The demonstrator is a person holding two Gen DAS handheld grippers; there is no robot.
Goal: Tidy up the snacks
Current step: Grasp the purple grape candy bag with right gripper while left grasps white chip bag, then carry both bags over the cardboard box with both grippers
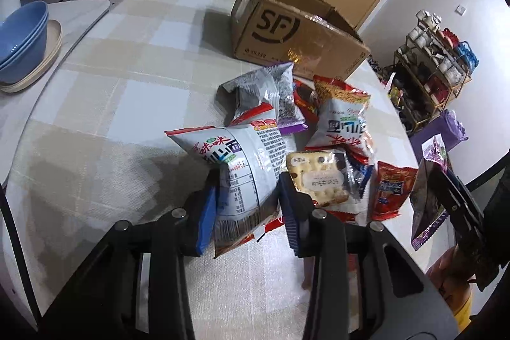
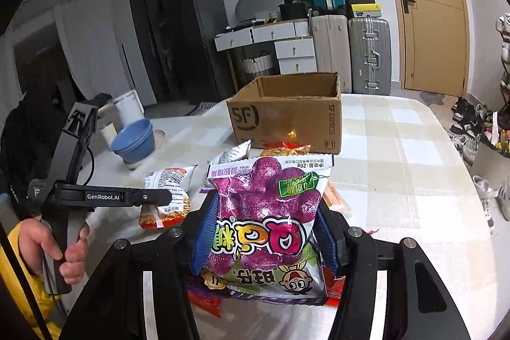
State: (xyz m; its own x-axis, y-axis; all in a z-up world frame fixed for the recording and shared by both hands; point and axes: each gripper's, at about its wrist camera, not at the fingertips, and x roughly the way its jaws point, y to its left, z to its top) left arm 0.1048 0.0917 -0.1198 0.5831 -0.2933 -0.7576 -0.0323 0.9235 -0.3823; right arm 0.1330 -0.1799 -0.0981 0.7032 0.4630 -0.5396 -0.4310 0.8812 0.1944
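Observation:
My left gripper (image 1: 247, 180) is shut on a white noodle-snack bag (image 1: 242, 168) with red trim, held just above the table. Beside it lie a cracker pack (image 1: 322, 179), a second white noodle bag (image 1: 342, 120), a grey-and-purple bag (image 1: 271, 91) and a red bag (image 1: 390, 193). My right gripper (image 2: 266, 206) is shut on a purple gummy candy bag (image 2: 267, 219), held upright above the pile. That bag also shows at the right edge of the left wrist view (image 1: 427, 203). The open SF cardboard box (image 2: 287, 120) stands behind the snacks; it also shows in the left wrist view (image 1: 296, 34).
Stacked blue bowls (image 1: 22, 40) on beige plates sit at the table's left; they also show in the right wrist view (image 2: 134, 141). A checked tablecloth (image 1: 111, 104) covers the table. A shoe rack (image 1: 433, 69) stands off the table's right edge. Suitcases (image 2: 369, 56) and drawers line the far wall.

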